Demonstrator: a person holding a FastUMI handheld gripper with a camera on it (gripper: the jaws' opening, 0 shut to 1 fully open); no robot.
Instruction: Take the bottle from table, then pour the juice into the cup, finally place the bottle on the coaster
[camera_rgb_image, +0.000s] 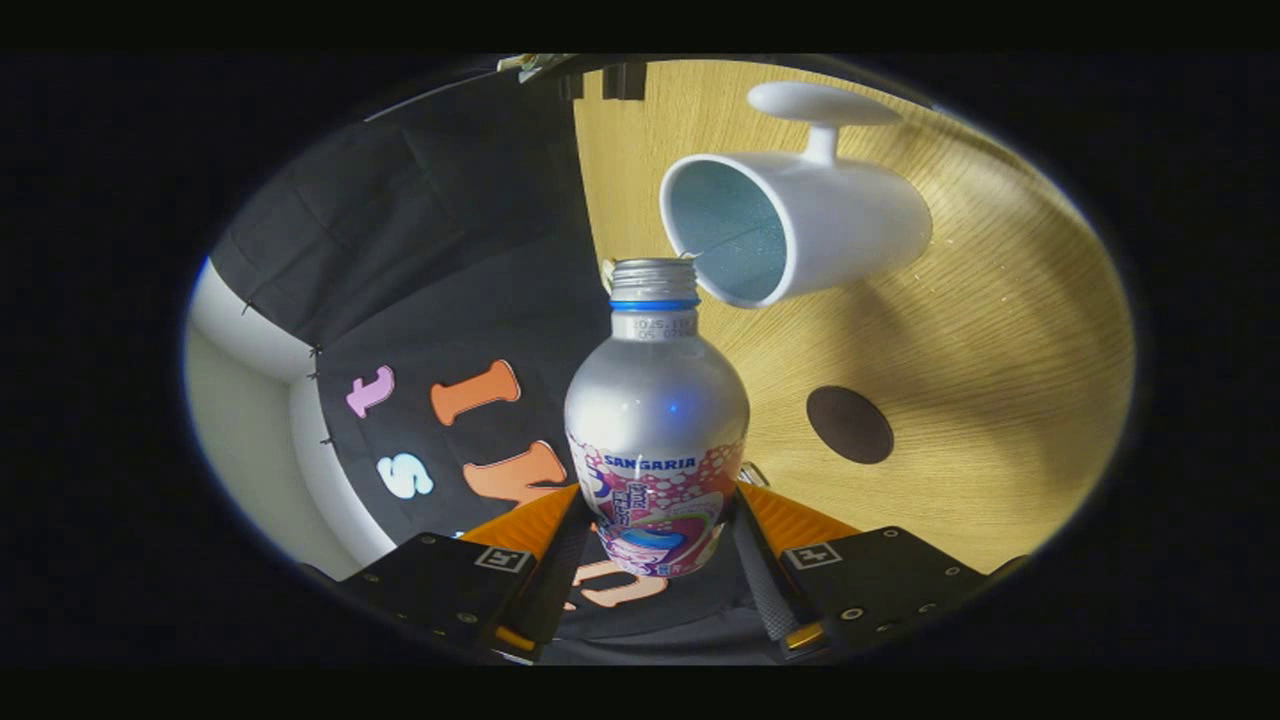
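Gripper clamped on the bottle — both fingers press the printed lower body from either side, silver shoulder and uncapped threaded neck reaching out beyond them. The view is rolled over, so the wooden table stands like a wall beside the bottle; the bottle's mouth sits just beside the rim of the white cup, whose opening faces it. Dark round coaster lies on the wood, near the bottle's body and apart from the cup.
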